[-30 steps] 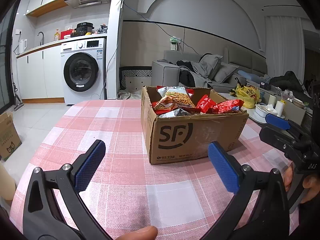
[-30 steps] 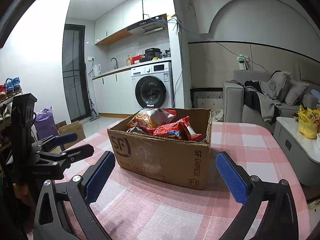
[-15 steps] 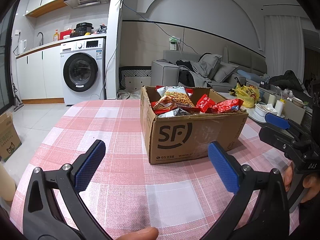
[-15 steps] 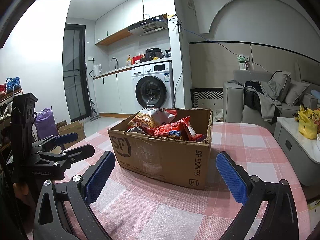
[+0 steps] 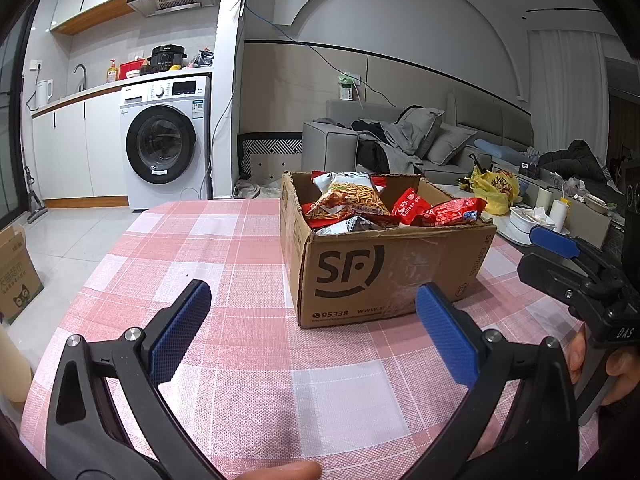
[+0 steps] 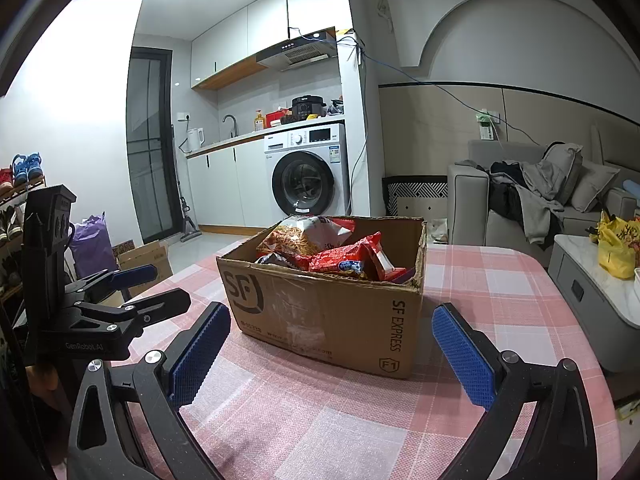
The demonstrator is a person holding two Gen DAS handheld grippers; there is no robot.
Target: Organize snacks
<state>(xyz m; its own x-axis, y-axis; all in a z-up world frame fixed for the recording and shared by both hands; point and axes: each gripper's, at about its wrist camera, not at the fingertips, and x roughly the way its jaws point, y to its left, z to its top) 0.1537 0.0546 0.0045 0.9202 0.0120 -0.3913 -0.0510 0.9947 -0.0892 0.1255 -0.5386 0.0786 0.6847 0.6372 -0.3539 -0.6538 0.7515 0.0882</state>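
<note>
Snacks (image 5: 362,204) fill an open cardboard box (image 5: 384,276) that stands on the tabletop (image 5: 224,248), which carries a pink-and-white checked cloth. A bag of thin fried sticks (image 6: 308,234) lies on top of the pile, with red packets (image 6: 344,260) beside it toward the box's right side. The box carries a printed "SF" logo on its near wall.

Left gripper (image 5: 312,326) hangs low over the cloth, just short of the box; its blue-padded fingers (image 5: 180,330) are spread wide apart and grasp nothing. Right gripper (image 6: 330,354) is also near the box, facing its corner, with fingers (image 6: 460,356) equally spread and empty. Each gripper appears at the edge of the other's view.

A washing machine (image 5: 166,144) stands beyond the tabletop, and a grey sofa (image 6: 532,188) lies to the right.
</note>
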